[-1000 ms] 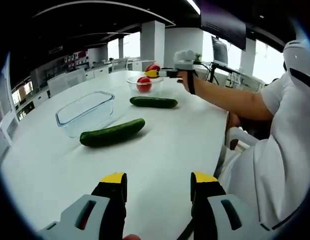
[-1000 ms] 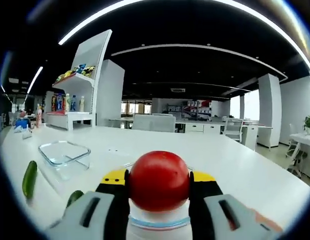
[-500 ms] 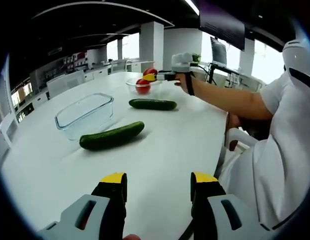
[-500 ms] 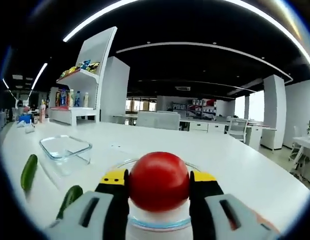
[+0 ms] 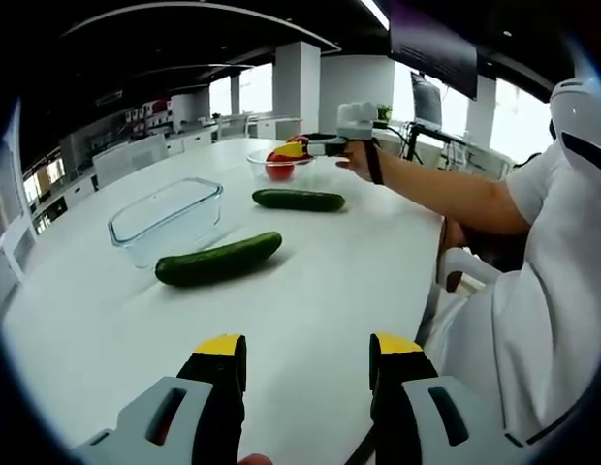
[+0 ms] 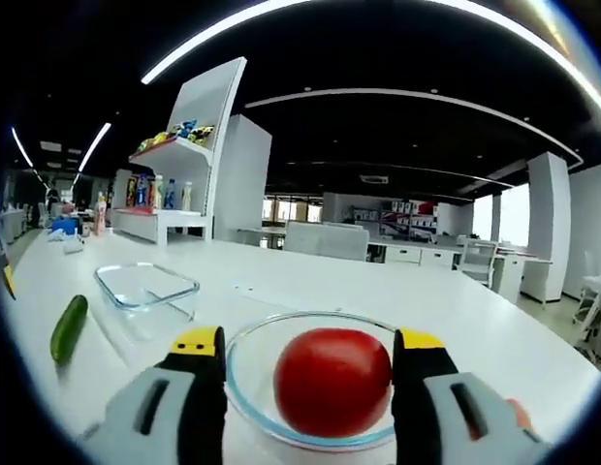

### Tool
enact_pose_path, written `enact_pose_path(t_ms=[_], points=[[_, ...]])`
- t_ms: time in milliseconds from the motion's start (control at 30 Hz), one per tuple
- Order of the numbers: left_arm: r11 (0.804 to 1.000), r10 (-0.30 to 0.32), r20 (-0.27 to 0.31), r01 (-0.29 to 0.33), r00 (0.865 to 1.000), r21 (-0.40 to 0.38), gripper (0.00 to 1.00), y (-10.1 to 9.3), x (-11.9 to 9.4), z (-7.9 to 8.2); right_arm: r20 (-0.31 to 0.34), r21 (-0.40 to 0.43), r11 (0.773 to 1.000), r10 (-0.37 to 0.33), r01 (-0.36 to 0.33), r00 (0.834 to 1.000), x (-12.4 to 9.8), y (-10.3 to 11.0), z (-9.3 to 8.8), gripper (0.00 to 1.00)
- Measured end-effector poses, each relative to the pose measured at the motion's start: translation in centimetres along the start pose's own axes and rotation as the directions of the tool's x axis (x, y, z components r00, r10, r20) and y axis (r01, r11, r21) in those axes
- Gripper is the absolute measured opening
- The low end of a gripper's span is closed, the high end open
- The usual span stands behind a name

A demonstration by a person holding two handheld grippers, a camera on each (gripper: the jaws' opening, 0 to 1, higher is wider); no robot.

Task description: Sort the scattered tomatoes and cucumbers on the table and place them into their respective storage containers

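Counter [image 5: 310, 291]: white and long; it carries all the things I name here.
Rectangular glass container [image 5: 167, 219]: it stands on the counter, apart from the round glass bowl and nearer to my left claw than the bowl is; I see nothing inside it.
Near cucumber [image 5: 218, 259]: it lies on the counter just beside the rectangular container, well apart from the bowl.
Far cucumber [image 5: 299, 200]: it lies on the counter near the bowl, on the side toward me.
Round glass bowl [image 6: 244, 368]: clear, a red tomato [image 6: 332, 381] sits in it.
My right claw [image 6: 308, 347]: its jaws are wide apart, one on each side of the tomato with a gap to it, and they hold nothing; it is at the bowl.
My left claw [image 5: 307, 351]: its jaws are open with nothing between them, over the bare counter, far from the bowl.
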State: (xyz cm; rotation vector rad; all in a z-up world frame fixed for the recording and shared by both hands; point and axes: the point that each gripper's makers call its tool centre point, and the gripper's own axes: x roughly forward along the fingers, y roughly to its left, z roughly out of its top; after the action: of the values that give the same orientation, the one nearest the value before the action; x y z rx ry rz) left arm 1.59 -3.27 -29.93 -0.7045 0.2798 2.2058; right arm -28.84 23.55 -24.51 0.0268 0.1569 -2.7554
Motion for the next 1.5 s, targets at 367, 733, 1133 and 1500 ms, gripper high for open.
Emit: enact_pose_path(t_ms=[367, 733, 1133, 1500], points=[[1.000, 0.005, 0.004, -0.005, 1.000, 0.001, 0.51, 0.2, -0.4, -0.2, 0.095, 0.064, 0.995, -0.084, 0.078, 0.992, -2.0, -2.7, 2.6, 0.72], [1.000, -0.011, 0.001, 0.011, 1.000, 0.010, 0.51, -0.1, -0.1, -0.3, 0.077, 0.065, 0.997, -0.051, 0.046, 0.996, -4.1, -2.6, 2.8, 0.73], [1.000, -0.007, -0.004, 0.007, 1.000, 0.013, 0.51, -0.1, 0.0, -0.1, 0.030, 0.048, 0.998, 0.042, -0.043, 0.999, -6.0, -1.0, 2.7, 0.67], [1.000, -0.005, -0.010, 0.005, 1.000, 0.018, 0.51, -0.1, 0.0, -0.1, 0.022, 0.104, 0.991, 0.087, -0.089, 0.996, -7.1, -0.4, 1.6, 0.66]])
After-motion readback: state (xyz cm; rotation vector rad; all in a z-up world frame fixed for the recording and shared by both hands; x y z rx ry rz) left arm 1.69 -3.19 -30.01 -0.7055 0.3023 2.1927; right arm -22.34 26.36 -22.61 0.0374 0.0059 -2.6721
